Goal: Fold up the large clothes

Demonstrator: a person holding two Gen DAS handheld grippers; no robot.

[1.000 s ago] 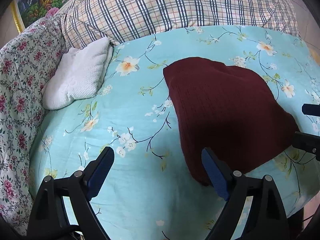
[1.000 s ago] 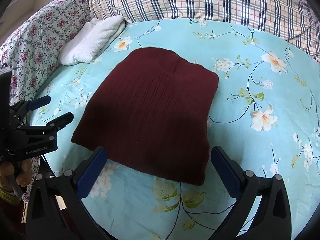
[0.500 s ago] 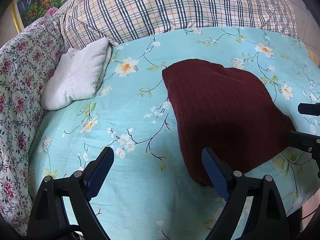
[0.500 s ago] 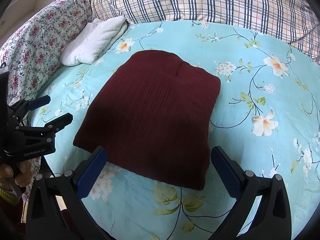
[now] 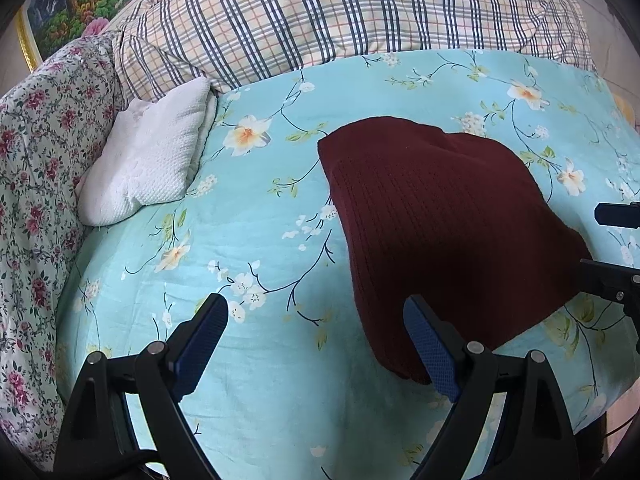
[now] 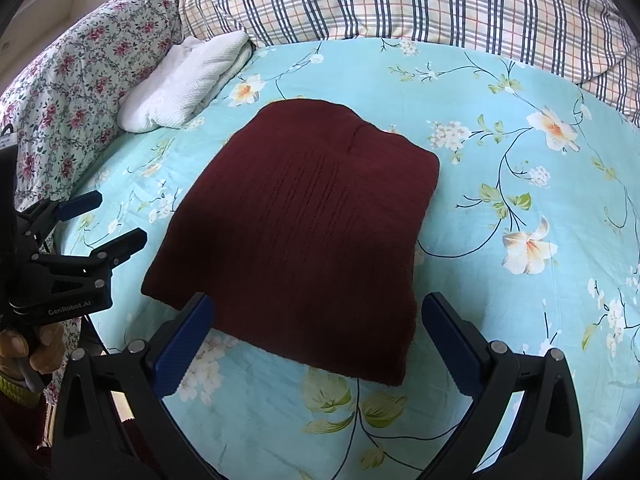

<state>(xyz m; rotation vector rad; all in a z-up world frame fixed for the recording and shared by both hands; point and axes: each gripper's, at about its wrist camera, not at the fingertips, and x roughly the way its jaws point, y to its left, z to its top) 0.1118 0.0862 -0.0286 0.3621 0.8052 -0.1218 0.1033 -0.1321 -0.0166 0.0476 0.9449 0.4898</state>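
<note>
A dark red knitted sweater (image 6: 304, 232) lies folded into a compact rectangle on the light blue floral bedsheet (image 6: 500, 152). In the left wrist view the sweater (image 5: 440, 224) sits right of centre. My left gripper (image 5: 316, 336) hovers open above the sheet by the sweater's near left corner, holding nothing. My right gripper (image 6: 316, 332) is open over the sweater's near edge, empty too. The left gripper (image 6: 108, 220) also shows at the left of the right wrist view, held by a hand (image 6: 36, 352).
A folded white knitted garment (image 5: 148, 168) lies at the far left of the bed. A plaid quilt (image 5: 340, 12) is piled along the back and a floral pink quilt (image 5: 36, 160) along the left. The bed's near edge drops off at bottom right.
Both grippers have drawn back slightly from the sweater, which now sits a little lower in both views. The sweater itself has not moved and both grippers stay open.
</note>
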